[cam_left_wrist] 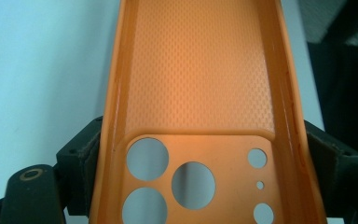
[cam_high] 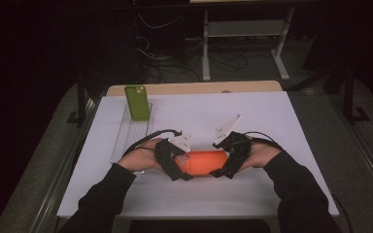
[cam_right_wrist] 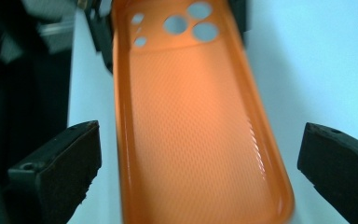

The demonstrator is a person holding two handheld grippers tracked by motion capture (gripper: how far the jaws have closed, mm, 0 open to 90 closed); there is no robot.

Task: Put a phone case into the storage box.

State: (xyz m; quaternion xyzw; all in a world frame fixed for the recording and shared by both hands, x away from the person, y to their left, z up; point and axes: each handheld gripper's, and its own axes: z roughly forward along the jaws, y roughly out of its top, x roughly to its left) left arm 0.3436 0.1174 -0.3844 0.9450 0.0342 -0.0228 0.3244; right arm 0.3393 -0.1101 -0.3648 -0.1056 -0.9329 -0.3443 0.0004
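Dark floor and cables surround the white table (cam_high: 252, 111), which takes the middle of the high view, with a wooden edge behind it at the top. Near the lower centre of that frame I hold the orange phone case (cam_high: 203, 162) lying flat between my two tools, its hollow side up. My left gripper (cam_high: 180, 170) grips the left end of the case; in the left gripper view both black jaws press on the side walls of the case (cam_left_wrist: 200, 93) at the lower part of the frame, close to the round camera holes. My right gripper (cam_high: 222, 167) is at the right end of the case, and its jaws stand wide apart. In the right gripper view the case (cam_right_wrist: 191, 121) runs from the top to the bottom of the frame between the two black jaws, and neither jaw touches it; white table is visible in the gap on each side. In the upper left of the high view a green phone (cam_high: 137, 102) stands upright on a clear tray (cam_high: 126, 133), well apart from my hands.
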